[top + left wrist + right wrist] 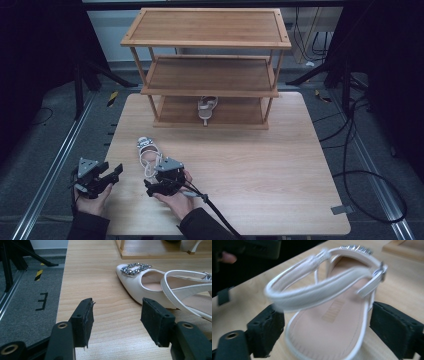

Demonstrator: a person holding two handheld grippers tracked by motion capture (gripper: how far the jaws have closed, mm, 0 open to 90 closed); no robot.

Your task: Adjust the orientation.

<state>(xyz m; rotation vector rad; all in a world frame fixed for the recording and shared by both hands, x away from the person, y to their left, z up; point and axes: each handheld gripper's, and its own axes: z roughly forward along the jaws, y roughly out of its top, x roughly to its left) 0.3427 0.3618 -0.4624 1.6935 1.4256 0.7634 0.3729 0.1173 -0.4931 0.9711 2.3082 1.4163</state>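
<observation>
White shoe [148,151] lies flat on the counter [260,170] at about 8 o'clock from counter centre, jewelled toe pointing toward 12, heel end toward 6.

Right gripper [159,186] sits at the shoe's heel end, right hand [176,196] underneath it. In the right gripper view the jaws stand wide, one on each side of the heel part of the shoe [329,312]; sole and ankle strap lie between them. Left pad looks just beside the sole edge, right pad near it; picture is blurred, so actual contact can't be told. Not clamped.

Left gripper [109,179] is at 9 o'clock from the right one, near the counter's left edge, held in the left hand [92,197]. Jaws wide, nothing between them but bare counter. In the left gripper view the shoe [150,285] sits at about 1 o'clock from the jaws, toe buckle [135,268] facing up; the right jaw tip overlaps the shoe's side in the picture, touching or apart can't be told.

Wooden rack [207,65] with three shelves stands at the 12 o'clock end of the counter. A second shoe [207,108] of the same kind sits on the bottom shelf, about middle, well apart from the first one.
</observation>
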